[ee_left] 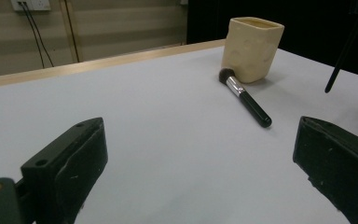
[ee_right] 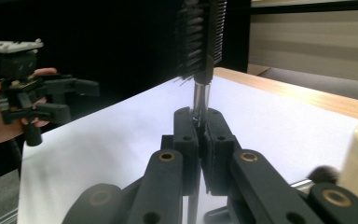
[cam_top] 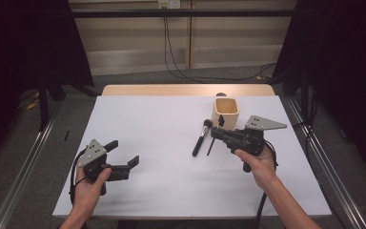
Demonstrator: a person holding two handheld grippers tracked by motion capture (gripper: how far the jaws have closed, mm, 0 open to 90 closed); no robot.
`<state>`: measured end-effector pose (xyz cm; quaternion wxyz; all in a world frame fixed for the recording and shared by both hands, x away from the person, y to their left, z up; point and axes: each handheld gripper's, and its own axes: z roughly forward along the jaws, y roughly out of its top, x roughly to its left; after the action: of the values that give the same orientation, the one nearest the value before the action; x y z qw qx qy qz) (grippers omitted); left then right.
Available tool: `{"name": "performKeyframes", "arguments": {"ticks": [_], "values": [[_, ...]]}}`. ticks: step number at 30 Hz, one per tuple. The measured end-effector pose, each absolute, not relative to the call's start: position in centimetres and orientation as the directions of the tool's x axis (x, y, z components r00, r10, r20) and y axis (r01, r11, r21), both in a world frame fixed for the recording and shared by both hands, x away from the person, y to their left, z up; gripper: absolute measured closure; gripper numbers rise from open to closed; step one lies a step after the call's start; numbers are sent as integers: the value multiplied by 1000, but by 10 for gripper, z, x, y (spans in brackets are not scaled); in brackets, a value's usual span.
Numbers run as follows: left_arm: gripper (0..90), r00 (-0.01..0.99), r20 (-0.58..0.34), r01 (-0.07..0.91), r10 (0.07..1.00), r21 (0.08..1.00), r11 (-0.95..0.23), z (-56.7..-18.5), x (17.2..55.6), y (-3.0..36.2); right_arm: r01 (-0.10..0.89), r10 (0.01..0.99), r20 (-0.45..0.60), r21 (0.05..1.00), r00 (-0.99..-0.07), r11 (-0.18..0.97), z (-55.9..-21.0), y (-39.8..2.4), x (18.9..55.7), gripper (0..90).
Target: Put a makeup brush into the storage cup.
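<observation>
**Right gripper clamped on brush-comb tool; left gripper wide open over bare table**

Right gripper (ee_right: 200,140): its two black jaws are closed tight on the thin metal stem of a slim black double-sided brush-and-comb tool (ee_right: 200,37). The stem stands upright between the pads. Directly above the fingertips rises the tool's head, with bristles on one side and comb teeth on the other. In the high view the same gripper (cam_top: 218,134) holds the tool (cam_top: 212,143) above the table, its thin dark handle hanging below the fingertips, its lower end just above or at the sheet; contact cannot be told.

Just beside these fingertips, towards the person's left, a black-handled round makeup brush with a silver ferrule (cam_top: 201,138) lies flat on the white table sheet (cam_top: 162,181). Its dark bristle end points at a cream square-sided ceramic holder (cam_top: 226,112), which stands upright just beyond the fingertips, close to the brush head. In the left gripper view the bristles (ee_left: 225,74) sit against or just short of the holder's base (ee_left: 252,49); which one cannot be told.

Left gripper (cam_top: 124,153): jaws stand wide apart with nothing between them, bare white sheet under the gap. The makeup brush and holder lie well ahead of its fingertips. The left hand (cam_top: 90,183) grasps the gripper body from below; the right hand (cam_top: 259,164) does likewise on its own gripper.
</observation>
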<state>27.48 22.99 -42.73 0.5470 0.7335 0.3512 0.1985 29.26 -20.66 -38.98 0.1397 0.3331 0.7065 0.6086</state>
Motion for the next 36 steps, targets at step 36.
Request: {"name": "performKeyframes", "arguments": {"ticks": [36], "values": [[25,642,-81,277,762,952,-133,-434,253,254,229,780,144,973,-610,-1,-339,-249,349,859]]}}
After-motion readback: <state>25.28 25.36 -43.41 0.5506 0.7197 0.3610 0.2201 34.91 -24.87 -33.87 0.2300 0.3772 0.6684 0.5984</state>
